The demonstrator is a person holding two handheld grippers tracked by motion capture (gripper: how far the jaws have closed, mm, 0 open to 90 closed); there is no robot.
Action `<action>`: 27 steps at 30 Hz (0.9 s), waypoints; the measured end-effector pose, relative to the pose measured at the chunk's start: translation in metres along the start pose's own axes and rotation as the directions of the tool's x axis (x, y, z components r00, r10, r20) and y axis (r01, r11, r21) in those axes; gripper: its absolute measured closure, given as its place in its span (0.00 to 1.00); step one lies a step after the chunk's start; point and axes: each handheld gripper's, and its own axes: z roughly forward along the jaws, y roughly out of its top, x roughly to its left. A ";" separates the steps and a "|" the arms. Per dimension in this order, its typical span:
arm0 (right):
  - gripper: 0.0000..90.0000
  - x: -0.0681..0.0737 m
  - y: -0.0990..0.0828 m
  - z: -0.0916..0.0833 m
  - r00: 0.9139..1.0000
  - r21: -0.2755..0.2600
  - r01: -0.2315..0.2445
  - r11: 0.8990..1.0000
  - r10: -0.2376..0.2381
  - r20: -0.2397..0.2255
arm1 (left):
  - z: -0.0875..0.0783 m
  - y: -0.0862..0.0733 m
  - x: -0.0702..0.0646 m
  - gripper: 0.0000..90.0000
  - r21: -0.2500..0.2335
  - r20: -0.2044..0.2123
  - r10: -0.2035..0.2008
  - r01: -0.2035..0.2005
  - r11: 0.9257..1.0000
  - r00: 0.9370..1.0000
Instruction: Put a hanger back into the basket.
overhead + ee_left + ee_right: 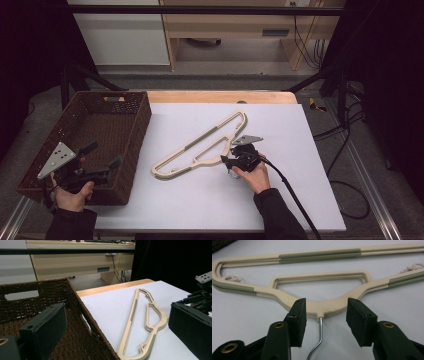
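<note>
Right gripper: seen closest in the right gripper view; jaws are set apart on either side of the metal hook, with a gap on each side and no pad touching it. No grip is made.
Right hand: held low over the white table sheet, at the near edge of the hanger.
Hanger: cream plastic coat hanger with grey-green ribbed grip strips, laid flat and diagonally on the sheet, just right of the basket; its neck lies between the right jaw tips.
Left gripper: held by the left hand over the basket's near right corner; jaws are wide open, nothing between them.
Basket: dark brown woven, rectangular, at the table's left edge.
Table: wooden edge is visible beyond the sheet.
</note>
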 end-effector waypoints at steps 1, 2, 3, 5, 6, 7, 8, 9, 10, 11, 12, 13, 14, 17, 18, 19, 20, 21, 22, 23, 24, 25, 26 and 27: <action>0.59 0.000 0.000 0.000 1.000 0.000 0.000 1.000 0.000 0.000 | 0.000 0.000 0.000 0.02 0.002 0.000 0.003 -0.003 1.000 1.000; 0.60 0.001 0.000 0.001 1.000 0.010 -0.013 1.000 0.013 0.002 | 0.000 0.000 -0.001 0.02 0.001 0.001 0.003 -0.003 1.000 1.000; 0.62 0.000 -0.002 0.002 1.000 0.012 -0.005 1.000 0.005 0.002 | 0.000 0.000 -0.001 0.02 0.003 0.003 0.005 -0.005 1.000 1.000; 0.66 -0.002 -0.004 0.004 1.000 0.022 -0.030 0.999 0.030 0.000 | 0.000 0.000 -0.001 0.02 0.003 0.004 0.005 -0.005 1.000 1.000; 0.67 -0.003 -0.005 0.004 0.999 0.029 -0.033 0.999 0.033 0.000 | 0.000 0.000 -0.001 0.02 0.003 0.006 0.006 -0.006 1.000 1.000; 0.69 -0.004 -0.006 0.005 0.999 0.033 -0.038 0.999 0.038 0.003 | 0.001 0.000 -0.001 0.02 0.005 0.007 0.007 -0.007 1.000 1.000; 0.71 -0.004 -0.007 0.005 0.999 0.038 -0.039 0.999 0.039 -0.002 | 0.001 0.000 -0.001 0.02 0.006 0.006 0.007 -0.007 1.000 1.000; 0.72 -0.005 -0.008 0.006 0.999 0.040 -0.035 0.999 0.035 -0.007 | 0.001 0.000 -0.001 0.02 0.009 0.008 0.009 -0.009 1.000 1.000; 0.73 -0.004 -0.008 0.007 0.999 0.047 -0.045 0.998 0.045 -0.008 | 0.002 0.000 -0.001 0.02 0.008 0.009 0.007 -0.007 1.000 1.000; 0.76 -0.004 -0.009 0.009 0.999 0.052 -0.039 0.998 0.040 -0.016 | 0.003 -0.001 -0.002 0.02 0.009 0.008 0.007 -0.007 1.000 1.000; 0.76 -0.004 -0.009 0.009 0.999 0.052 -0.039 0.998 0.040 -0.016 | 0.003 -0.001 -0.002 0.02 0.011 0.008 0.007 -0.007 1.000 1.000; 0.77 -0.003 -0.010 0.010 0.999 0.057 -0.036 0.998 0.037 -0.019 | 0.004 -0.001 -0.002 0.02 0.013 0.009 0.007 -0.007 1.000 1.000; 0.78 -0.003 -0.010 0.011 0.999 0.058 -0.029 0.998 0.030 -0.026 | 0.004 -0.001 -0.002 0.02 0.015 0.010 0.008 -0.008 1.000 1.000; 0.82 -0.003 -0.012 0.014 0.999 0.071 -0.017 0.997 0.019 -0.031 | 0.005 -0.001 -0.002 0.02 0.016 0.010 0.009 -0.009 1.000 1.000; 0.83 -0.004 -0.012 0.014 0.999 0.070 -0.004 0.998 0.006 -0.032 | 0.004 -0.001 -0.003 0.02 0.014 0.011 0.009 -0.010 1.000 1.000; 0.85 -0.004 -0.012 0.014 0.999 0.069 0.002 0.998 0.000 -0.035 | 0.004 -0.001 -0.003 0.02 0.014 0.011 0.011 -0.011 1.000 1.000; 0.86 -0.005 -0.012 0.014 0.999 0.069 0.003 0.998 0.000 -0.037 | 0.004 -0.001 -0.003 0.02 0.013 0.011 0.011 -0.011 1.000 1.000; 0.87 -0.005 -0.012 0.014 0.999 0.072 0.002 0.997 0.000 -0.035 | 0.004 -0.001 -0.003 0.02 0.013 0.012 0.010 -0.010 1.000 1.000; 0.87 -0.004 -0.012 0.015 0.999 0.074 -0.012 0.997 0.015 -0.035 | 0.004 -0.001 -0.003 0.02 0.013 0.012 0.010 -0.011 1.000 1.000; 0.88 -0.004 -0.013 0.016 0.999 0.076 -0.008 0.997 0.011 -0.039 | 0.005 -0.001 -0.003 0.03 0.014 0.011 0.011 -0.011 1.000 1.000; 0.89 -0.004 -0.013 0.016 0.999 0.086 -0.011 0.996 0.015 -0.036 | 0.005 -0.001 -0.003 0.03 0.015 0.011 0.010 -0.011 1.000 1.000; 0.90 -0.003 -0.013 0.017 0.999 0.088 -0.023 0.996 0.026 -0.036 | 0.005 -0.001 -0.003 0.03 0.017 0.012 0.011 -0.011 1.000 1.000; 0.92 -0.005 -0.014 0.017 0.999 0.085 -0.006 0.996 0.010 -0.043 | 0.005 -0.002 -0.003 0.03 0.019 0.011 0.010 -0.011 1.000 1.000; 0.93 -0.004 -0.013 0.017 0.999 0.084 -0.015 0.996 0.019 -0.046 | 0.006 -0.002 -0.003 0.03 0.019 0.012 0.011 -0.011 1.000 1.000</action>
